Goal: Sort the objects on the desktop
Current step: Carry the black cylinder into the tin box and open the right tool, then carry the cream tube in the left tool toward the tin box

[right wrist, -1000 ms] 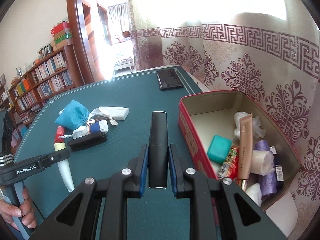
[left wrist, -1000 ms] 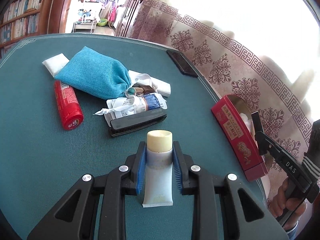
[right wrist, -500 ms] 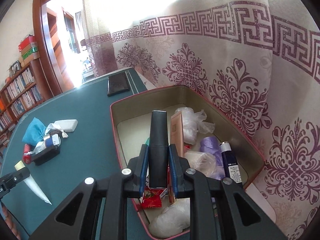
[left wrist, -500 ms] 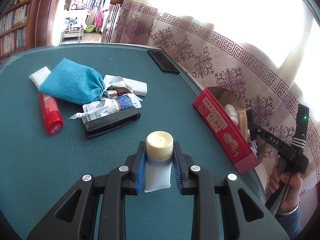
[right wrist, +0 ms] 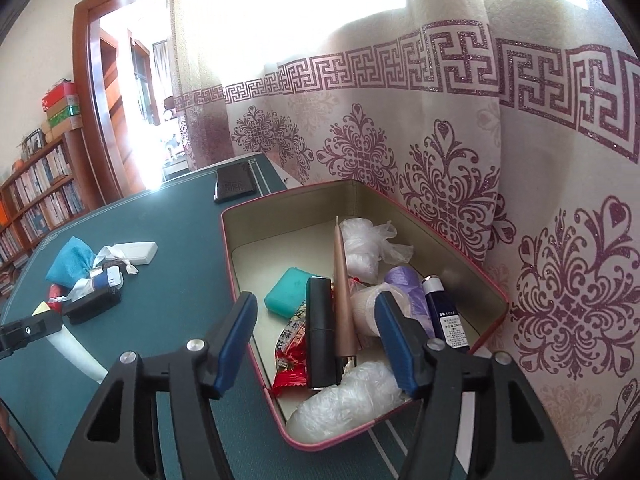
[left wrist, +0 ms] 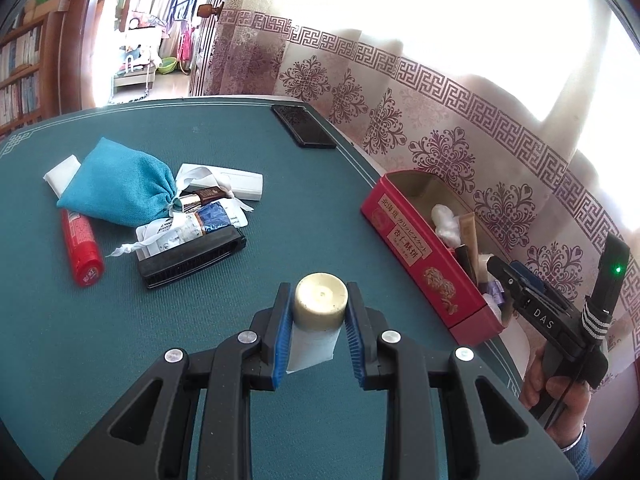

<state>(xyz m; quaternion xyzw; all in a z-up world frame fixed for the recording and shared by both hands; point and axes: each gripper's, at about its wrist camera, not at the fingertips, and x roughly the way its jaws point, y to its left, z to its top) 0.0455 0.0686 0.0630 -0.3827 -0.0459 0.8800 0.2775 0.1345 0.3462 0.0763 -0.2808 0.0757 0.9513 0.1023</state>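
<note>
Green tabletop; right gripper (right wrist: 316,344) newly spread, black tube (right wrist: 320,336) now in red tin (right wrist: 486,276).

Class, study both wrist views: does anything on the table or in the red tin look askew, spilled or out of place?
Nothing is spilled or damaged. The black tube lies in the red tin, propped on other items rather than flat. A jumbled pile around the blue pouch waits unsorted on the table.

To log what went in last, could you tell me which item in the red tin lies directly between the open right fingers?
The black rectangular tube, lying beside the rose-gold tube, unlike the teal case further left.
</note>
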